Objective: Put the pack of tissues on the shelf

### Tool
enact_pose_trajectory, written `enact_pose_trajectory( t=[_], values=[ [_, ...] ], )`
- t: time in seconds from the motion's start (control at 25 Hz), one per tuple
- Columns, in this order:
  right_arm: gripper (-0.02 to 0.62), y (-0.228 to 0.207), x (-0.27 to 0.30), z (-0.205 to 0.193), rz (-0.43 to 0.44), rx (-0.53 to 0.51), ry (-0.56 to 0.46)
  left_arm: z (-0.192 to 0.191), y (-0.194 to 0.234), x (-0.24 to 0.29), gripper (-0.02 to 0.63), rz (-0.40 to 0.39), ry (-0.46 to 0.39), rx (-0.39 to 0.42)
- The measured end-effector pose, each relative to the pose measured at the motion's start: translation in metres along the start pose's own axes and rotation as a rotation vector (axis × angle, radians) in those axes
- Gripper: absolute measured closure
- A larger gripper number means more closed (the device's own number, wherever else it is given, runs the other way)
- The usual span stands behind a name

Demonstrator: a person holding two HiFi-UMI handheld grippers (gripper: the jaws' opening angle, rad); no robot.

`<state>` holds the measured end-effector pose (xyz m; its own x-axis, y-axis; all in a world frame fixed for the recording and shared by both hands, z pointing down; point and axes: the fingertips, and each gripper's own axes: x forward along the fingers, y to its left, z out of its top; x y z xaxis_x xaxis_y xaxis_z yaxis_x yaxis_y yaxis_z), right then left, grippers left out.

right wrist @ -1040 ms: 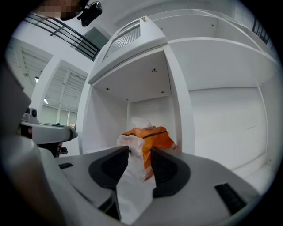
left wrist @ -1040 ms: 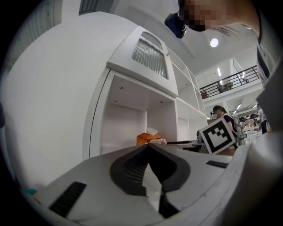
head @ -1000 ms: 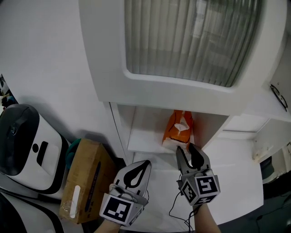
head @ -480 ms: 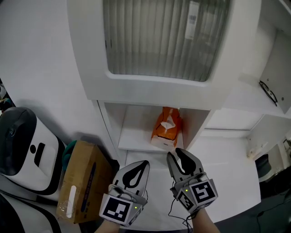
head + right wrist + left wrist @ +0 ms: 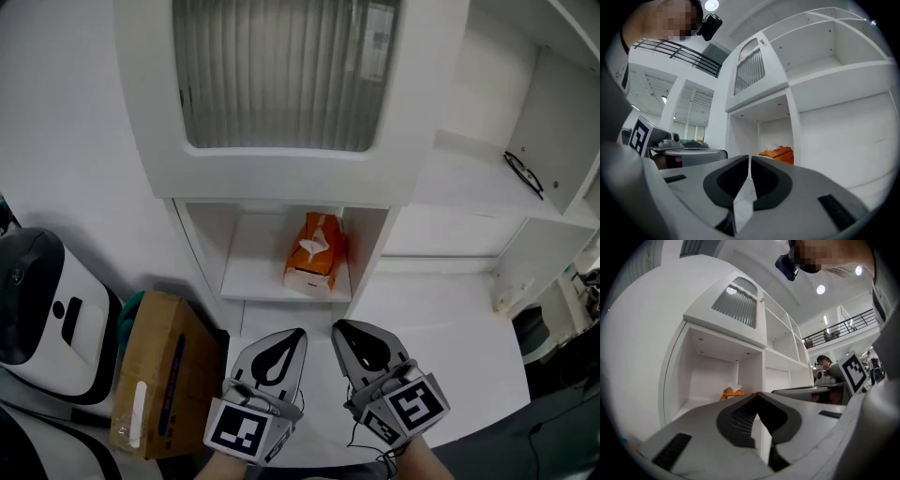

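Note:
The orange pack of tissues (image 5: 314,253) stands in the lower open shelf (image 5: 248,281), near its right wall, with a white tissue poking from its top. It also shows far off in the left gripper view (image 5: 732,392) and the right gripper view (image 5: 778,153). Both grippers hang side by side below and in front of the shelf, apart from the pack. My left gripper (image 5: 279,339) has its jaws together and holds nothing. My right gripper (image 5: 359,337) is closing; only a thin slit is left between its jaws (image 5: 750,160), with nothing in it.
A brown cardboard box (image 5: 164,366) lies on the floor to the left, next to a white-and-black appliance (image 5: 47,309). A ribbed-glass cabinet door (image 5: 281,75) sits above the shelf. Glasses (image 5: 523,174) lie on an upper shelf at the right.
My right gripper has drawn back from the shelf and its jaws have come nearly together. The tissue pack stays on the shelf. The view has shifted, so the shelf sits higher and further left.

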<state>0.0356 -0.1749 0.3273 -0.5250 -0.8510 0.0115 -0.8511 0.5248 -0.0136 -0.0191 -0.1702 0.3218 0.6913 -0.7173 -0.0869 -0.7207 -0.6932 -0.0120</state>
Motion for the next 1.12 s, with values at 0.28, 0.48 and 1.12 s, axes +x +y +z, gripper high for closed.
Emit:
enact_pose_trajectory(
  t=[0.28, 0.48, 1.12],
  values=[
    [0.600, 0.008, -0.024, 0.011, 0.040, 0.008, -0.024, 0.000, -0.027, 0.000, 0.588, -0.038, 0.041, -0.019],
    [0.600, 0.016, -0.037, 0.015, 0.072, 0.008, -0.039, 0.001, -0.040, -0.002, 0.588, -0.052, 0.042, -0.017],
    [0.601, 0.036, -0.059, 0.021, 0.114, -0.014, -0.058, 0.012, -0.060, -0.013, 0.588, -0.076, 0.014, 0.002]
  ],
)
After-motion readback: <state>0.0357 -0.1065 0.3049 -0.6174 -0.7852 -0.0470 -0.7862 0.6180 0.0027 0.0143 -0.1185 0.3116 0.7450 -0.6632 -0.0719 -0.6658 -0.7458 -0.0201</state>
